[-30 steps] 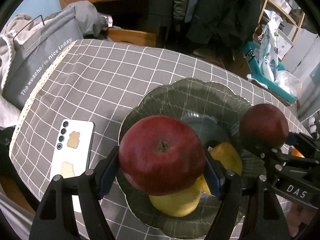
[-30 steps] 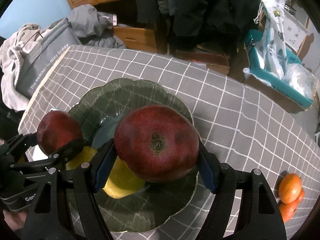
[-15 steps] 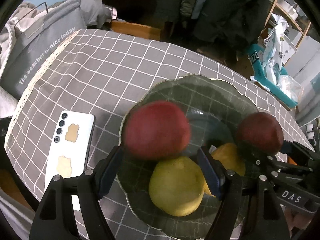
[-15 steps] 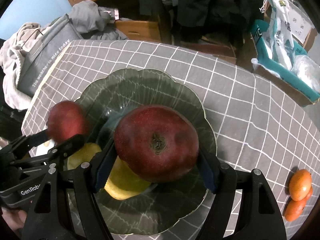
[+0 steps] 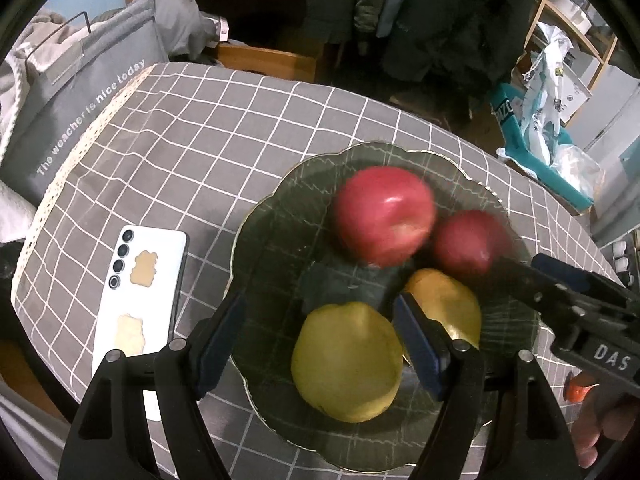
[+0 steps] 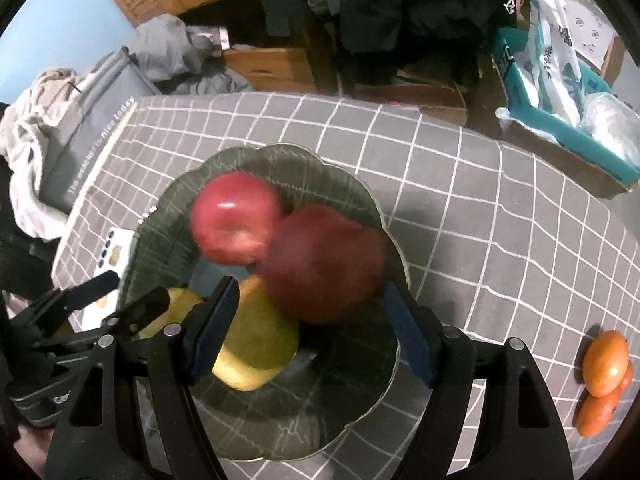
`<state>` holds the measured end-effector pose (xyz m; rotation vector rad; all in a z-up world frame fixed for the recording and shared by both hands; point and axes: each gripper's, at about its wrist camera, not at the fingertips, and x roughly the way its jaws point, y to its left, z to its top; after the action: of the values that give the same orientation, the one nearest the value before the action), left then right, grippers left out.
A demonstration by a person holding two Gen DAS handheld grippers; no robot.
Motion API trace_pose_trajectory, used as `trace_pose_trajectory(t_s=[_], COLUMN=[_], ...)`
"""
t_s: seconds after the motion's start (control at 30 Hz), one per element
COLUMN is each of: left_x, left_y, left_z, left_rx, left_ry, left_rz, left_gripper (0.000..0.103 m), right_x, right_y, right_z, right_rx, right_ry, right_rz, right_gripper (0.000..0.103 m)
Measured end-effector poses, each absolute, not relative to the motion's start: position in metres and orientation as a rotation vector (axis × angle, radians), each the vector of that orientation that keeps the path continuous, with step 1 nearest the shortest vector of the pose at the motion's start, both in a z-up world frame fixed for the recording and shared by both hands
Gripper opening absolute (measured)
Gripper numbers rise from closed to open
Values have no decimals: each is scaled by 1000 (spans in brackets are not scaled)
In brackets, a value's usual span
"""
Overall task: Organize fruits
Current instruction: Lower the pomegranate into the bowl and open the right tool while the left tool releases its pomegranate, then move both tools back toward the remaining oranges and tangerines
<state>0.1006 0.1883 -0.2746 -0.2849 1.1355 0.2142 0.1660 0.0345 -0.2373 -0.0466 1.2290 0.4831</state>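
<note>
A dark green scalloped plate [image 5: 272, 216] [image 6: 360, 396] sits on the checked tablecloth. It holds two yellow pears [image 5: 346, 362] [image 5: 452, 308], seen in the right wrist view as well [image 6: 256, 344]. A bright red apple [image 5: 384, 214] [image 6: 234, 218] lies blurred on the plate's far side. A darker red apple [image 6: 324, 264] [image 5: 468, 244] is blurred just ahead of my right gripper [image 6: 312, 328], whose jaws stand open. My left gripper [image 5: 320, 340] is open and empty above the pears.
A white phone [image 5: 140, 312] lies left of the plate. Orange fruits [image 6: 604, 360] lie on the cloth at the right. A grey fabric bag [image 5: 80, 92] stands past the table's left edge. A teal box with plastic bags [image 6: 560, 80] sits beyond the far right.
Both grippers opened. The left apple dropped first and rolled to the plate's far side. The right apple has just left the jaws and moves forward onto the plate.
</note>
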Motion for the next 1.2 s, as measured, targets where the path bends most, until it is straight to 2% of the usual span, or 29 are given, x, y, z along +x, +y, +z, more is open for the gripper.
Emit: trace_pose_trajectory(t_s=[0.43,0.53,0.63,1.2], left_x=[94,91,87,65], left_y=[183,180,176,131], left_z=[-251,-242,-232,-166], left_rx=[-258,-253,-237,-131], left_ry=[1089,1073,1051,927], left_rz=[219,219,217,144], left_gripper=[78,85,85,87], right_x=[155,151,148,118], right_y=[35,34,31,-6], right_z=[-206,-197,-188,-114], right_rx=[-190,-232,-258,-212], right_ry=[1112,1071,1042,907], right_rz=[400,371,345,282], right_gripper=[77,77,77,77])
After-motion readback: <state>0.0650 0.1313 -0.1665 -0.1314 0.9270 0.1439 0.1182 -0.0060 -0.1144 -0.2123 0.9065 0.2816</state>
